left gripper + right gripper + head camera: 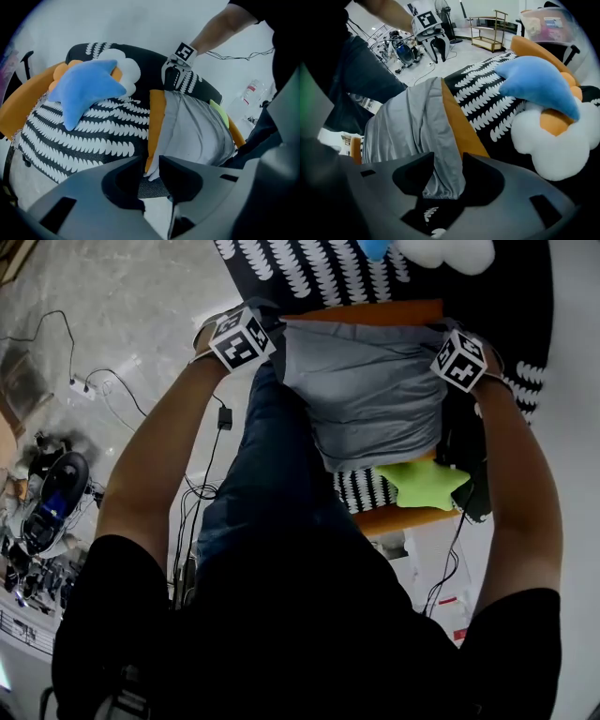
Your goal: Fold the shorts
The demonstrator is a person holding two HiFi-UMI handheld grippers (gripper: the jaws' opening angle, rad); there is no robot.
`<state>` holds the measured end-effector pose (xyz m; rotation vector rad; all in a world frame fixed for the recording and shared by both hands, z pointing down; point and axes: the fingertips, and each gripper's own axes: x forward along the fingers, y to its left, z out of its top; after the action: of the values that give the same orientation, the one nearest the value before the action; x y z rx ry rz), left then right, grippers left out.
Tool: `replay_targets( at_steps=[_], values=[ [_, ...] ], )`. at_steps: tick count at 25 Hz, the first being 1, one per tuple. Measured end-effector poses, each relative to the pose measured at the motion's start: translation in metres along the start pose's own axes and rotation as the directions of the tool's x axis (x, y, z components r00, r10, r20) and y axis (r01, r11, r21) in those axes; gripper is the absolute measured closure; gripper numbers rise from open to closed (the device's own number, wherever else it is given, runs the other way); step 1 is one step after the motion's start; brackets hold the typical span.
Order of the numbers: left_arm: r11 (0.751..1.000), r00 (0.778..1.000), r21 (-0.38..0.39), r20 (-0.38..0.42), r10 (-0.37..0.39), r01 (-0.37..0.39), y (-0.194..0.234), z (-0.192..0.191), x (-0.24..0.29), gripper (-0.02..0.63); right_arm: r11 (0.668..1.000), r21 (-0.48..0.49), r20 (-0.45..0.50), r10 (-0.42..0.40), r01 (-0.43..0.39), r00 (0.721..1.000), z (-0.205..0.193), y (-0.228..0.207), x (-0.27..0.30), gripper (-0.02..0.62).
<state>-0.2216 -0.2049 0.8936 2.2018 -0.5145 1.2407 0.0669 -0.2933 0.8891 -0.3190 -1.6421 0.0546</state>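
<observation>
The grey shorts point(370, 395) lie spread on a black-and-white patterned cover point(79, 136), over an orange band point(156, 119). My left gripper point(255, 354) is at the shorts' left far corner and my right gripper point(457, 367) at the right far corner, both pointing steeply down. In the left gripper view the jaws of the left gripper point(151, 164) stand apart with the pale corner of the shorts point(197, 126) loose between them. In the right gripper view the right gripper point(447, 161) is open too, a hemmed edge of the shorts point(412, 122) hanging through the gap.
A blue star cushion point(86, 89) and a white cloud cushion point(543, 140) lie on the cover beyond the shorts. A green star cushion point(422, 482) sits at the shorts' near edge. Cables point(112, 390) and equipment point(52, 493) are on the floor to the left.
</observation>
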Motion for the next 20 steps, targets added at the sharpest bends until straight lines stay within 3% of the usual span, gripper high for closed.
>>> replay_targets(
  at_steps=[4, 9, 20],
  values=[
    [0.998, 0.998, 0.059, -0.052, -0.033, 0.036, 0.001, -0.008, 0.032, 0.485, 0.999, -0.026, -0.011, 0.041, -0.042, 0.999, 0.002, -0.006, 0.019, 0.391],
    [0.976, 0.982, 0.153, -0.131, -0.136, 0.156, -0.015, -0.017, 0.063, 0.491, 0.992, -0.049, -0.016, 0.114, -0.115, 0.993, 0.008, -0.005, 0.036, 0.376],
    [0.964, 0.970, 0.183, -0.183, -0.161, 0.195, -0.007, -0.024, 0.070, 0.524, 0.974, -0.082, -0.050, 0.208, -0.211, 0.977, 0.010, -0.003, 0.033, 0.403]
  ],
)
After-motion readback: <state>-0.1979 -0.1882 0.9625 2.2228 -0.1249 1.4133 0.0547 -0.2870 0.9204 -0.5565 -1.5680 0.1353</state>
